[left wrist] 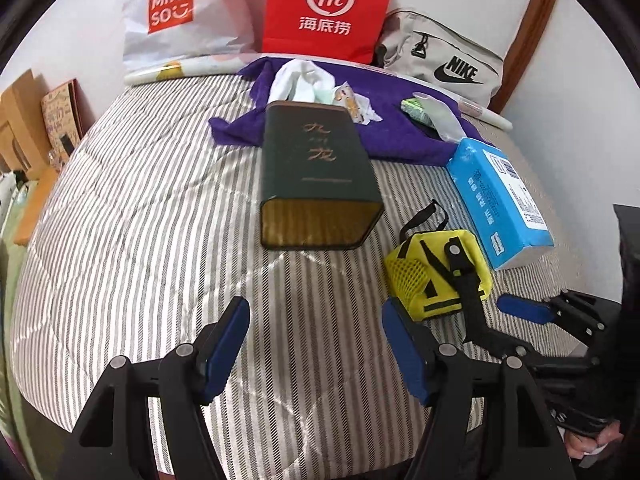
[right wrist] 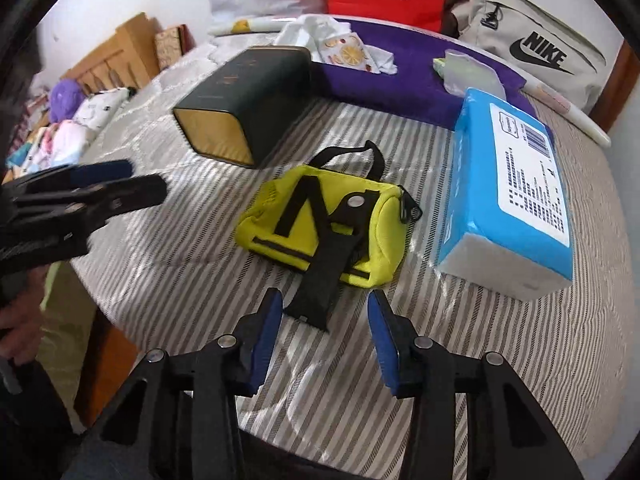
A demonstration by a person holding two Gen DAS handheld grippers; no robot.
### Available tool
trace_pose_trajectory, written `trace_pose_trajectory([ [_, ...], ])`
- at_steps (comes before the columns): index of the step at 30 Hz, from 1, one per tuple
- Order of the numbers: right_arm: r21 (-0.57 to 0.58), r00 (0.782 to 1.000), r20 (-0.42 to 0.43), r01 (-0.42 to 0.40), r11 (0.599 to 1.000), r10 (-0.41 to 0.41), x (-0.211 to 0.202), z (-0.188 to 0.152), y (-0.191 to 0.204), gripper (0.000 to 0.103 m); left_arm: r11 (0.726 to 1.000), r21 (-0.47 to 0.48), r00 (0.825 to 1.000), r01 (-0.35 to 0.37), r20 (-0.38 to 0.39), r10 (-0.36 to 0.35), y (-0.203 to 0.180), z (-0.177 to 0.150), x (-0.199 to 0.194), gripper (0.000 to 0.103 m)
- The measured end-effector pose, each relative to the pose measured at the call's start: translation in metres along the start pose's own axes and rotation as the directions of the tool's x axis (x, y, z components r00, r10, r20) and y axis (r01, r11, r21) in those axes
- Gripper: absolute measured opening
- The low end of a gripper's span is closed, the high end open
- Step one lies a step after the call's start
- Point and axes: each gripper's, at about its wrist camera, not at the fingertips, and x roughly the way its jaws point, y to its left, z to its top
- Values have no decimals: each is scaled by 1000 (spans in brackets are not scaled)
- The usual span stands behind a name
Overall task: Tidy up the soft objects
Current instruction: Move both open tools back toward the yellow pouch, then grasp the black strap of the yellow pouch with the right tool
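Observation:
A yellow pouch (right wrist: 320, 220) with black straps lies on the striped bed cover (right wrist: 200, 272). My right gripper (right wrist: 324, 298) hangs just in front of it, open, with the end of the pouch's black strap between its fingertips and the pads clear of it. My left gripper (left wrist: 316, 312) stands open over bare cover, left of the pouch (left wrist: 436, 276). Behind lie a dark green tin (left wrist: 316, 176) on its side, a blue tissue pack (left wrist: 500, 200), a purple towel (left wrist: 392, 136) and a white fruit-print cloth (left wrist: 304, 80).
A red paper bag (left wrist: 328, 8), a white Miniso bag (left wrist: 176, 12) and a beige Nike bag (left wrist: 448, 60) stand along the wall. A clear plastic bag (left wrist: 432, 112) lies on the towel. Boxes and clothes sit beside the bed's left edge (right wrist: 80, 120).

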Motion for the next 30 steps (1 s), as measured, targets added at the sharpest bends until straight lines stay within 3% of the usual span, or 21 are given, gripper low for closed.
trace_pose_trajectory([
  [4, 5, 999, -31, 24, 1000, -24, 15, 5, 4, 40, 1000, -17, 1000, 20, -14, -20, 7, -4, 4, 67],
  [5, 0, 999, -27, 28, 1000, -28, 16, 5, 5, 34, 1000, -16, 1000, 21, -19, -21, 8, -4, 5, 67],
  [6, -9, 999, -26, 22, 1000, -22, 17, 5, 6, 16, 1000, -14, 1000, 21, -23, -21, 8, -5, 6, 67],
  [13, -9, 997, 57, -48, 999, 48, -11, -6, -5, 6, 999, -13, 999, 29, -23, -30, 7, -6, 8, 67],
  [16, 8, 995, 54, -89, 996, 89, -18, -12, -10, 6, 999, -10, 999, 38, -25, -38, 5, -6, 8, 67],
  [25, 2, 997, 0, -76, 997, 76, 5, -16, -11, 7, 999, -5, 999, 40, -37, -40, 3, -8, 9, 67],
  [27, 4, 997, -15, -70, 998, 70, 9, -12, -10, 16, 999, 1, 998, 39, -39, -39, 3, -8, 10, 67],
  [30, 19, 997, -2, -79, 997, 80, 11, -5, -9, 40, 999, -2, 998, 40, -40, -40, 4, -8, 10, 67],
])
